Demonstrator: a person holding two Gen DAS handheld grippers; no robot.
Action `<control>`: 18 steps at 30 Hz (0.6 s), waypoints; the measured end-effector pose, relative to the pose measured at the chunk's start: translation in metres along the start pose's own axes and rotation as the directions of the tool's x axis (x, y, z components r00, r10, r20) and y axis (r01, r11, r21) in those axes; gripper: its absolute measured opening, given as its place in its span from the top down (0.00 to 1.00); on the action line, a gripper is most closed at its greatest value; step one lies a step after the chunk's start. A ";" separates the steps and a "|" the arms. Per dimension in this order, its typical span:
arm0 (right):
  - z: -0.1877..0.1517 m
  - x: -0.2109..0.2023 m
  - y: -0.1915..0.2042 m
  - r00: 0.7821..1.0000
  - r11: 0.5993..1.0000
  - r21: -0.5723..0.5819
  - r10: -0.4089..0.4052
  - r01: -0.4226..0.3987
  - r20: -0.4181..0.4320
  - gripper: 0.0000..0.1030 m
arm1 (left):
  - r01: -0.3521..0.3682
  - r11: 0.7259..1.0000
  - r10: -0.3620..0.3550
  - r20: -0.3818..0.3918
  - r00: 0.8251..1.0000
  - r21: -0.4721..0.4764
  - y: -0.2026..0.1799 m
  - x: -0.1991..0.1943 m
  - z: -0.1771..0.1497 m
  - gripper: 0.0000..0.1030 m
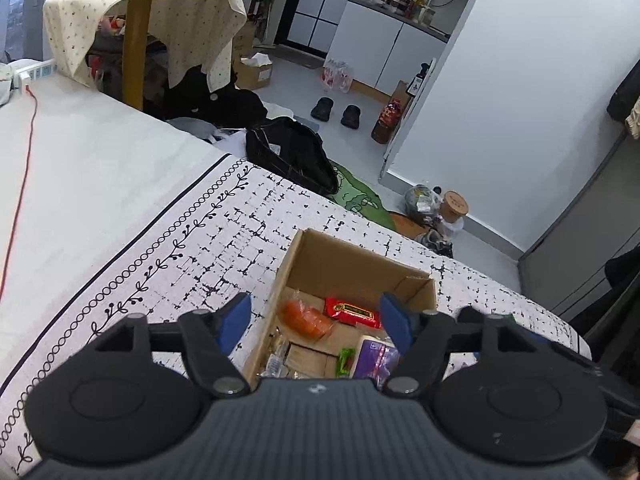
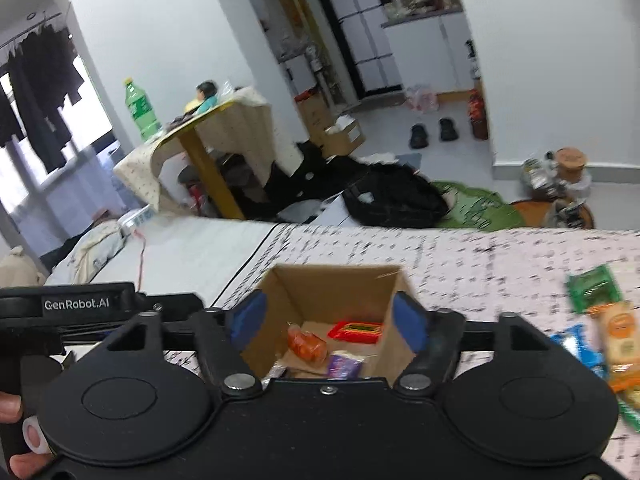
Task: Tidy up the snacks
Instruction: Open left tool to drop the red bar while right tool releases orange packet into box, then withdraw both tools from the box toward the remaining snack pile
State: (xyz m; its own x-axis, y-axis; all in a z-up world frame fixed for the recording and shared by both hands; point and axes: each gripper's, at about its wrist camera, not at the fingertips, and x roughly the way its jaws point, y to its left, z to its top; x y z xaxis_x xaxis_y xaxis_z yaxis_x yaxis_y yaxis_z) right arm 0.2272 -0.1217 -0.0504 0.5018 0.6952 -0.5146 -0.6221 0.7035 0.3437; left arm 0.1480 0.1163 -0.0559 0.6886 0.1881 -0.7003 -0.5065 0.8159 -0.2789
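Observation:
An open cardboard box [image 1: 352, 264] [image 2: 340, 284] sits on the patterned cloth. Inside lie an orange packet [image 1: 306, 316] [image 2: 306, 342], a red packet [image 1: 352, 312] [image 2: 355, 331], a purple-and-white packet [image 1: 374, 356] [image 2: 344, 364] and a small green one [image 1: 346, 360]. My left gripper [image 1: 316, 324] hangs open above the box, nothing between its blue pads. My right gripper [image 2: 326, 324] is open over the box too, empty. Loose snacks lie on the cloth to the right: a green packet [image 2: 594, 286], a yellow-orange packet [image 2: 620, 334] and a blue one [image 2: 576, 346].
The left gripper's black body [image 2: 80, 304] shows at the left of the right wrist view, with a hand [image 2: 12, 412] on its grip. A red cable [image 1: 24, 176] runs over the plain sheet. Beyond the cloth's edge lie a black bag [image 1: 292, 156], shoes [image 1: 336, 110] and a draped table [image 1: 160, 20].

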 end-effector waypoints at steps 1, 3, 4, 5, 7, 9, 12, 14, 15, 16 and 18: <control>0.000 -0.004 -0.003 1.000 1.000 0.003 -0.014 0.014 0.005 0.22 | -0.008 1.000 0.008 -0.002 1.000 0.005 -0.002 0.000 -0.001 0.26; -0.002 -0.011 -0.011 0.999 0.999 0.016 -0.033 0.033 0.009 0.18 | -0.011 1.000 0.011 -0.012 1.000 0.001 -0.004 0.001 -0.004 0.25; -0.004 -0.015 -0.015 0.999 0.999 0.023 -0.043 0.043 0.011 0.16 | -0.012 1.000 0.012 -0.017 1.000 -0.003 -0.006 0.001 -0.005 0.24; -0.006 -0.018 -0.018 0.998 0.998 0.026 -0.054 0.053 0.013 0.14 | -0.016 1.000 0.016 -0.020 1.000 -0.006 -0.008 0.001 -0.006 0.24; -0.011 -0.024 -0.024 0.997 0.997 0.026 -0.076 0.076 0.012 0.12 | -0.018 1.000 0.018 -0.016 1.000 -0.001 -0.013 0.001 -0.008 0.22; -0.015 -0.029 -0.030 0.996 0.995 0.036 -0.088 0.088 0.009 0.10 | -0.022 1.000 0.022 -0.014 1.000 0.013 -0.019 0.001 -0.010 0.18; -0.020 -0.038 -0.041 0.995 0.993 0.058 -0.101 0.100 0.011 0.08 | -0.012 1.000 0.012 -0.018 1.000 0.027 -0.029 0.001 -0.015 0.16; -0.022 -0.044 -0.046 0.993 0.991 0.061 -0.117 0.115 0.014 0.06 | -0.003 0.999 0.004 -0.020 1.000 0.038 -0.037 0.001 -0.019 0.14; -0.024 -0.048 -0.049 0.992 0.990 0.063 -0.124 0.123 0.015 0.05 | 0.001 0.999 0.000 -0.021 1.000 0.044 -0.041 0.001 -0.021 0.13; -0.026 -0.050 -0.052 0.991 0.990 0.065 -0.130 0.128 0.014 0.04 | 0.007 0.999 -0.006 -0.020 1.000 0.048 -0.043 0.001 -0.023 0.10; -0.028 -0.055 -0.058 0.990 0.988 0.073 -0.138 0.137 0.014 0.03 | 0.013 0.998 -0.013 -0.015 1.000 0.060 -0.051 0.001 -0.028 0.07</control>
State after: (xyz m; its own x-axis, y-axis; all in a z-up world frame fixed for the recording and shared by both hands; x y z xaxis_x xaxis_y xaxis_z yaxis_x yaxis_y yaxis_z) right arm 0.2186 -0.2047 -0.0638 0.5913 0.5931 -0.5465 -0.5020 0.8010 0.3262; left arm 0.1597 0.0599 -0.0603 0.6872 0.1697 -0.7064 -0.4653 0.8495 -0.2485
